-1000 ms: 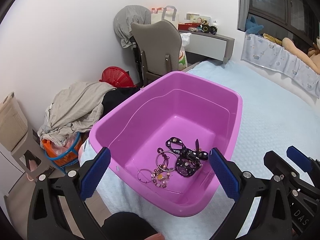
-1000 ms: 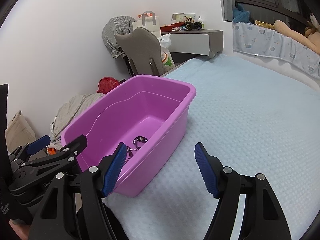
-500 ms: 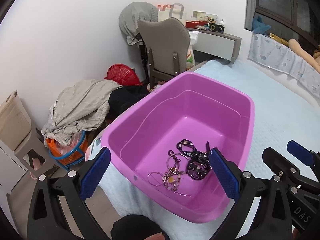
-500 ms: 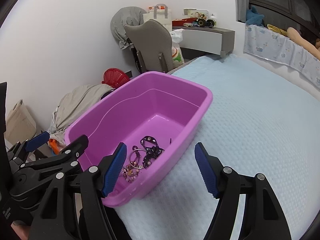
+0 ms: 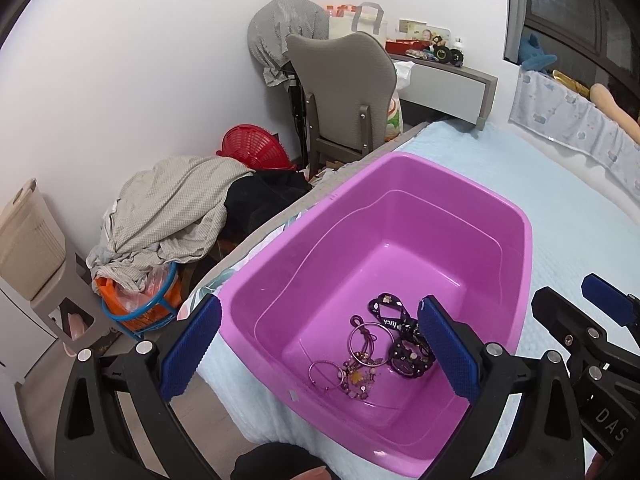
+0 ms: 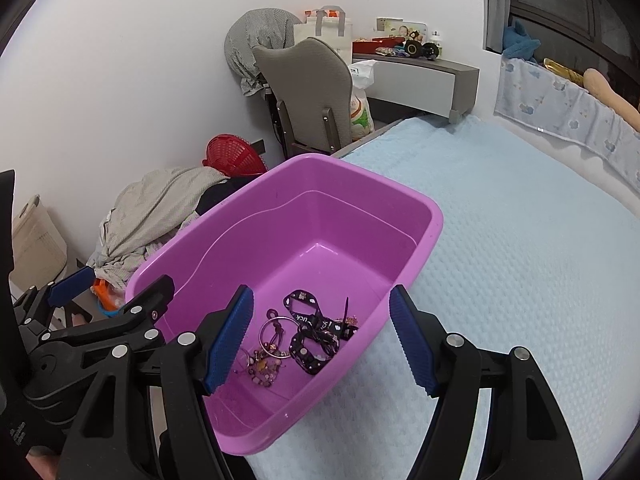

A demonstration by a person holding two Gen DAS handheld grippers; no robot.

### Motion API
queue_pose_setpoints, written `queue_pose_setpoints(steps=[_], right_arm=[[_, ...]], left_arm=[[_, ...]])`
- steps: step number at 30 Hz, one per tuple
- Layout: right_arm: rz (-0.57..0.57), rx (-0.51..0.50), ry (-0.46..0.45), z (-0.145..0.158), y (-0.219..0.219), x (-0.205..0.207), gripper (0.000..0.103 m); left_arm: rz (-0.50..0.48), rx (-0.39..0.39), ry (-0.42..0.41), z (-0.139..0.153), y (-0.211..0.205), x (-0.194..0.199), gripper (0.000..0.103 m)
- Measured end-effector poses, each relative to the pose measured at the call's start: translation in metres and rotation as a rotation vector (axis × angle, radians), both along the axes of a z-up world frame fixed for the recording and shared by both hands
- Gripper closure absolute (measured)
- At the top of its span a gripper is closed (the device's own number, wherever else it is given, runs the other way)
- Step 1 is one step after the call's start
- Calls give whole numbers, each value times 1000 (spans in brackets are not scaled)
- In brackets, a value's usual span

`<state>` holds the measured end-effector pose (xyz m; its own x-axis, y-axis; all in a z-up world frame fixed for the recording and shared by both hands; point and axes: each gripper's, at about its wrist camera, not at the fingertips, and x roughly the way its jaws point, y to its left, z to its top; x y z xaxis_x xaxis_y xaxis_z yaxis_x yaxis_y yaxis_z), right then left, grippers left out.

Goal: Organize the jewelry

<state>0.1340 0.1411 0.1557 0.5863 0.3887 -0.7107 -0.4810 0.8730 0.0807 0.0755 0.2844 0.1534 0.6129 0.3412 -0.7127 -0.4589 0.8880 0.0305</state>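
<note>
A purple plastic tub (image 5: 518, 216) sits at the corner of a light blue bed; it also shows in the right wrist view (image 6: 434, 216). On its floor lies a tangle of jewelry: thin ring bracelets with beads (image 5: 354, 364) and black patterned bands (image 5: 400, 340), seen also in the right wrist view (image 6: 308, 336). My left gripper (image 5: 320, 348) is open and empty, held above the tub's near end. My right gripper (image 6: 322, 332) is open and empty, above the tub's near right rim. The left gripper's body shows at the left in the right wrist view (image 6: 100, 328).
The blue bedspread (image 6: 520, 240) stretches right of the tub. Beside the bed stand a grey chair (image 5: 340, 92), a red basket (image 5: 252, 152), a pile of clothes (image 5: 172, 208), an orange-filled basket (image 5: 140, 304) and a beige bin (image 5: 28, 240). A desk (image 5: 448, 80) stands behind.
Both grippers have risen and tilted down over the tub, so the jewelry on its floor shows more fully in the right wrist view. Both stay open and empty.
</note>
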Motion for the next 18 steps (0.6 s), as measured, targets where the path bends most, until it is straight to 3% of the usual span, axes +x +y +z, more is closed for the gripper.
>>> queue_pose_setpoints(steps=[18], right_arm=[[-5, -10, 0, 1, 7, 2, 36]], left_arm=[[2, -8, 11, -3, 6, 4, 6]])
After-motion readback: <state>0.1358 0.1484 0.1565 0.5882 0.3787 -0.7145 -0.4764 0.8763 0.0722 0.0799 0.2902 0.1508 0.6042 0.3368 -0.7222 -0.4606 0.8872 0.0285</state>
